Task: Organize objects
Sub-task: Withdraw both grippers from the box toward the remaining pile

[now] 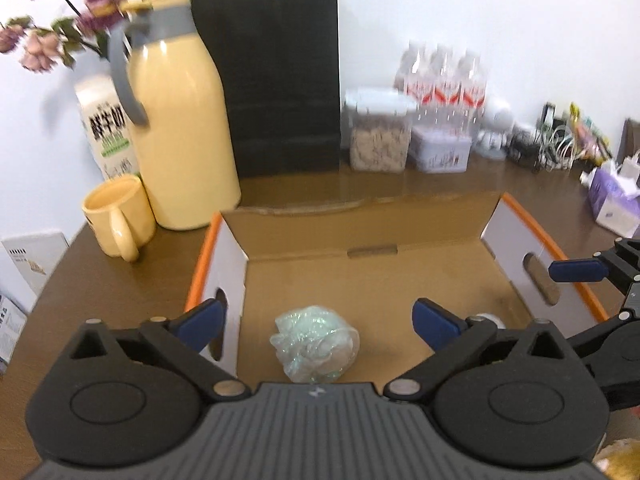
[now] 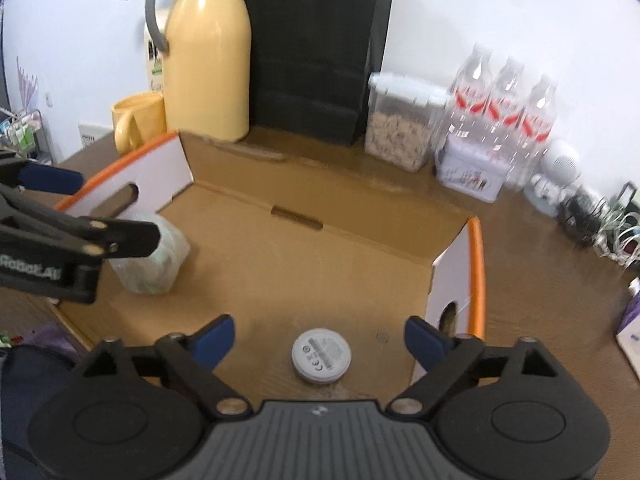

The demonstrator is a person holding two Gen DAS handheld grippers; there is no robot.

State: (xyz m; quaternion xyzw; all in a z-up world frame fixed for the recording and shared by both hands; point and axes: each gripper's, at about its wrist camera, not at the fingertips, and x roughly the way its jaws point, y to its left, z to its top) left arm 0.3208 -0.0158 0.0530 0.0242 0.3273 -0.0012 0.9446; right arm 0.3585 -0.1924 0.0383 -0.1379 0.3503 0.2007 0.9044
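Left gripper [image 1: 314, 322]: jaws spreading wide, gripping nothing — a crumpled plastic bundle [image 1: 316, 344] is lying free on the box floor between them.
Right gripper [image 2: 318, 338]: standing wide too, over a small round white disc [image 2: 321, 355].
Cardboard box [image 1: 400, 280]: sitting open on a brown wooden table [image 1: 112, 280].
Room: white wall behind a yellow jug [image 1: 180, 120], mug [image 1: 118, 214] and black paper bag [image 1: 280, 80].
Writing: Chinese characters showing on a carton [image 1: 106, 128].
Right view only: the disc's printed face.

flowers [image 1: 52, 20] blurred, cable clutter [image 1: 560, 144] indistinct
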